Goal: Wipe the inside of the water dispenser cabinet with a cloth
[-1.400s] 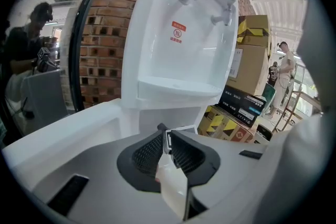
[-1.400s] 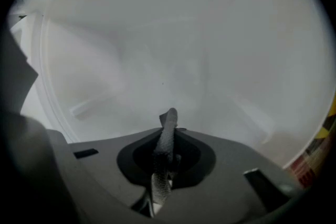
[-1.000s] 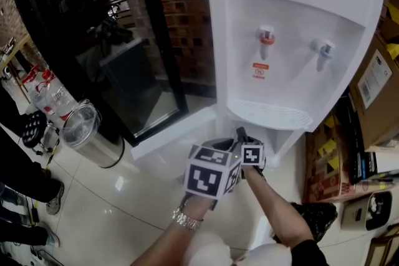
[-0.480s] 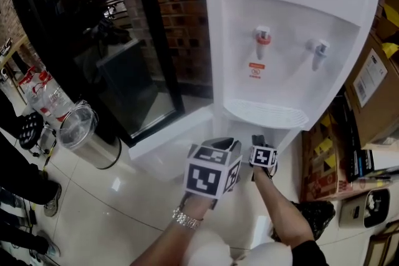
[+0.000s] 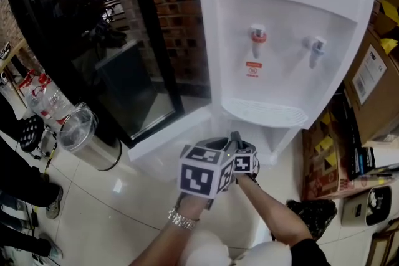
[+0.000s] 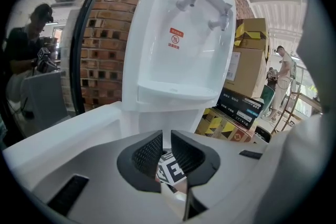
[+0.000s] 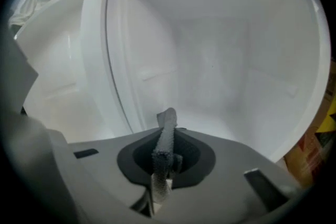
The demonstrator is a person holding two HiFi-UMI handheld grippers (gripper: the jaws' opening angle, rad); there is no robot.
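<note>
1. The white water dispenser (image 5: 293, 22) stands against a brick wall (image 5: 177, 15). Its lower door (image 5: 165, 140) is swung open to the left.
2. The right tongs (image 7: 168, 145) are pressed together on a strip of grey cloth (image 7: 168, 120), which sticks up past their tips.
3. The right gripper view looks straight into the white cabinet (image 7: 220, 60). The cloth is at the cabinet's opening, and no view shows whether it touches a wall.
4. The left tongs (image 6: 166, 139) are drawn together with only a thin slit between them and pinch nothing. They point up at the dispenser's front, just beside the right tongs.
5. A steel bin (image 5: 84, 134) stands on the floor to the left, and cardboard boxes (image 5: 374, 90) sit to the right.
</note>
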